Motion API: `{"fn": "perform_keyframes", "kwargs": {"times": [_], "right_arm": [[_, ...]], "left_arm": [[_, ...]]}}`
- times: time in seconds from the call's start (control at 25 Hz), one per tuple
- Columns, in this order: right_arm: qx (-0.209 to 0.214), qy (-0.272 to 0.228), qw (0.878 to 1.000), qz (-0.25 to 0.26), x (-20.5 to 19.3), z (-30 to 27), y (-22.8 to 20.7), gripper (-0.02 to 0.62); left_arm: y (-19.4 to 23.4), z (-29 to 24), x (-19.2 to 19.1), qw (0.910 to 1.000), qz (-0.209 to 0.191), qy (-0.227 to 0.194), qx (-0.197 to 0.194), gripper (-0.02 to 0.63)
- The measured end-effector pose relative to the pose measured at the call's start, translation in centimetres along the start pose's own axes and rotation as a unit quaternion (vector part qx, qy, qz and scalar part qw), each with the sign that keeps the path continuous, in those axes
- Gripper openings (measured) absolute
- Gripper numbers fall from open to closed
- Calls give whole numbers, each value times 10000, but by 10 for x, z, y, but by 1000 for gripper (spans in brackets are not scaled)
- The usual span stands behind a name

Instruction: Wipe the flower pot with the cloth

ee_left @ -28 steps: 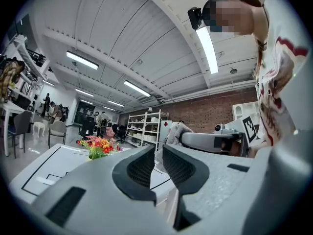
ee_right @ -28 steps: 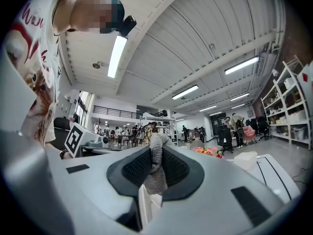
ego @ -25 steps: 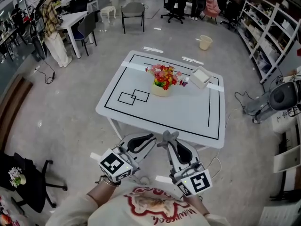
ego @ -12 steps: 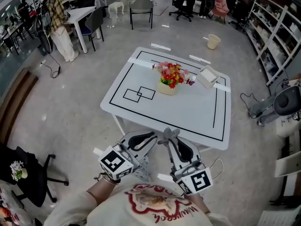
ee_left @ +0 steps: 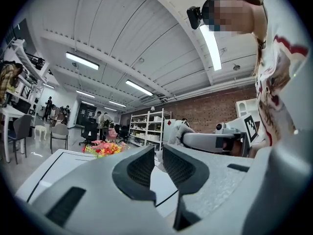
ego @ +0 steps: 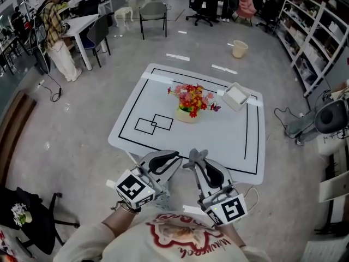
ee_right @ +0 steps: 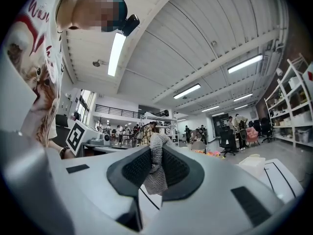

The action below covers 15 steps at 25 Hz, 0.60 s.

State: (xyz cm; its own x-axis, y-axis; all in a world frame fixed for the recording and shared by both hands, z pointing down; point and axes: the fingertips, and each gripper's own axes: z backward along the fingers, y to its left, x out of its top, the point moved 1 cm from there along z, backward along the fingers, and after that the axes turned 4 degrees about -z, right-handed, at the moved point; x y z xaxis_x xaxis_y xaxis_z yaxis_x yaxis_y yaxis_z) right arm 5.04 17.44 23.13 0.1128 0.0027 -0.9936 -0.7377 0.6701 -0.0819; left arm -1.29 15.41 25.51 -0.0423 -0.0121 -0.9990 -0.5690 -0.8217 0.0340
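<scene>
White shirt (ego: 180,239) with red print, lower centre; dark wristband (ego: 123,210), lower left. Grey left gripper (ego: 174,159) and right gripper (ego: 197,160), black ribbed pads (ee_left: 136,168), black-and-white marker cubes (ego: 133,189).

White table (ego: 218,141), flower pot (ego: 187,115), white box (ego: 236,96)

1 white box (ego: 236,96) on the table (ego: 218,136); 1 bucket (ego: 238,48) on floor.

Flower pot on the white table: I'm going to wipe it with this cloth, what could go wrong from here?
1. The left gripper is shut and empty, so nothing steadies the flower pot; a wipe might push or tip it.
2. The flowers spread out over the pot's rim and could snag the cloth, which the right gripper holds only by a pinch.
</scene>
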Motion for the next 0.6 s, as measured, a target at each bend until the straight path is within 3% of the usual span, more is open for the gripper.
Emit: {"fn": "perform_keyframes", "kwargs": {"times": [0.6], "right_arm": [[-481,-122,9986,155,13,-103,-110,49]], "left_arm": [[130,-99,16,9995,5,8,-310,57]]}}
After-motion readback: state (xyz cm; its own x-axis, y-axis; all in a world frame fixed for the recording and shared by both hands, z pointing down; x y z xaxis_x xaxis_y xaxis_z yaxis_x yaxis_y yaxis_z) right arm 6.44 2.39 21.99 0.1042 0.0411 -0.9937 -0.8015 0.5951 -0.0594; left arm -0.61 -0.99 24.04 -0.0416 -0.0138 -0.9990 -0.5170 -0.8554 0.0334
